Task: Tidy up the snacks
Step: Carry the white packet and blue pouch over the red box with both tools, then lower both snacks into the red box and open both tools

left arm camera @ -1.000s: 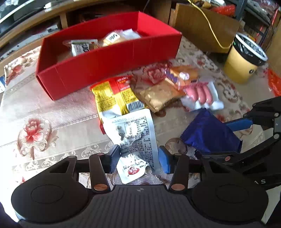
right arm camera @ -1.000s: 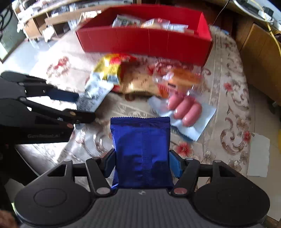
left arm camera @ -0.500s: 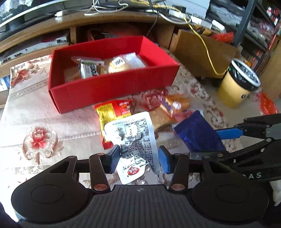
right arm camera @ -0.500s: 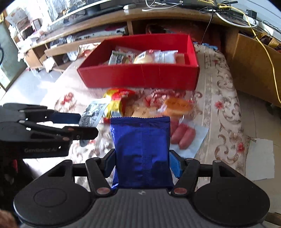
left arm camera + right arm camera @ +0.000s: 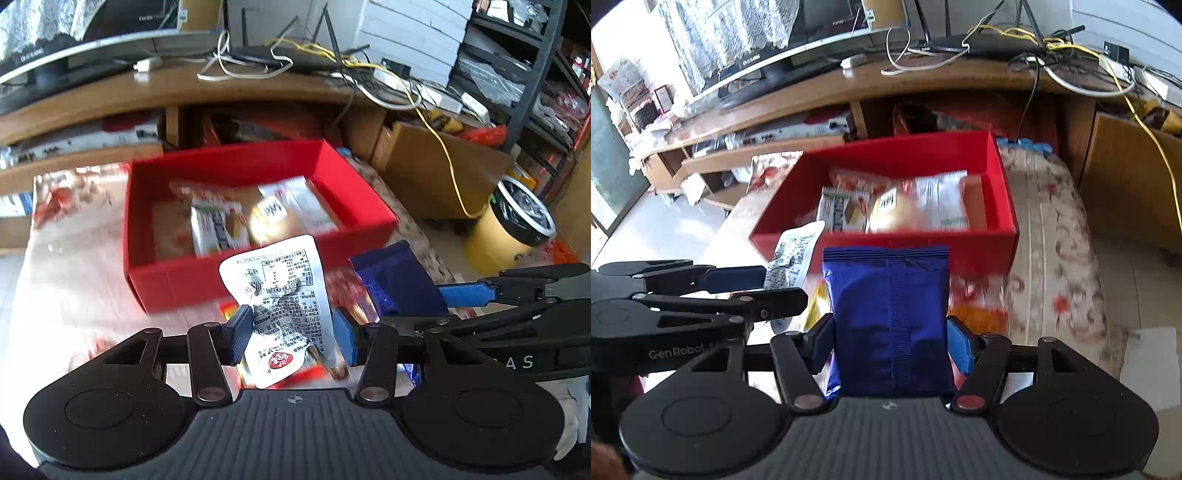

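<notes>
My left gripper [image 5: 291,332] is shut on a white snack packet [image 5: 280,291] with printed text and holds it in the air in front of the red box [image 5: 184,280]. My right gripper [image 5: 890,343] is shut on a blue foil packet [image 5: 890,317], also raised, just before the red box [image 5: 1004,184]. The box holds several snack packets [image 5: 897,206]. In the left wrist view the blue packet [image 5: 399,280] and the right gripper [image 5: 469,295] show at right. In the right wrist view the white packet [image 5: 794,254] and the left gripper [image 5: 738,284] show at left.
More snacks [image 5: 975,314] lie blurred on the floral tablecloth [image 5: 1052,266] below the grippers. A wooden TV bench [image 5: 147,96] with cables stands behind the box. A yellow bin [image 5: 513,225] and a brown cabinet [image 5: 436,173] stand to the right.
Both grippers have risen and moved toward the red box, each carrying its packet. The box's inside now shows from above, and the loose snacks have dropped below view.
</notes>
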{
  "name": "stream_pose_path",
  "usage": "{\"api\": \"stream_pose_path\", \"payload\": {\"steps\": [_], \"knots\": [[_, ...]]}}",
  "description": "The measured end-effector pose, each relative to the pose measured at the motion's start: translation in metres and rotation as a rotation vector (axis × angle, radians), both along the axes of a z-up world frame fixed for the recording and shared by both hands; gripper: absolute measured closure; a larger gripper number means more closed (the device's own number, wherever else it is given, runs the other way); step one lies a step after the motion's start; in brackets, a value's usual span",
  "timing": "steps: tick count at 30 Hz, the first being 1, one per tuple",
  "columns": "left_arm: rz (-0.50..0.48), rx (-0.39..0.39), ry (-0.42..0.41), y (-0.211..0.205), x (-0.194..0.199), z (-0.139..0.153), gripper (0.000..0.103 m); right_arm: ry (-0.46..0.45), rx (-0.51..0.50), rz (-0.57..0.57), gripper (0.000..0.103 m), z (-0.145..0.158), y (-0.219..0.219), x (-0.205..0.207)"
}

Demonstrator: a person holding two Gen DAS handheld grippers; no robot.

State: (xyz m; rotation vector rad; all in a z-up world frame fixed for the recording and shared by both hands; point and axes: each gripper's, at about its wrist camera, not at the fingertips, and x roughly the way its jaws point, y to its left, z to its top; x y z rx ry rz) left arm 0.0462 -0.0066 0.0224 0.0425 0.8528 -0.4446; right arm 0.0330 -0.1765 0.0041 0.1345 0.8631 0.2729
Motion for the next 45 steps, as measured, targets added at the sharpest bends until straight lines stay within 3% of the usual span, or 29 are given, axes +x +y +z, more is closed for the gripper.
{"api": "stream_pose_path", "payload": {"steps": [13, 25, 45], "knots": [[0.053, 0.029, -0.063, -0.003, 0.070, 0.009, 0.048, -0.041, -0.021, -0.038, 0.050, 0.010, 0.001, 0.076], [0.111, 0.063, -0.041, -0.007, 0.120, -0.009, 0.049, -0.047, -0.091, -0.037, 0.050, -0.007, 0.007, 0.130], [0.152, 0.126, -0.008, -0.009, 0.139, -0.034, 0.048, -0.026, -0.152, -0.032, 0.050, -0.035, 0.012, 0.156]]}}
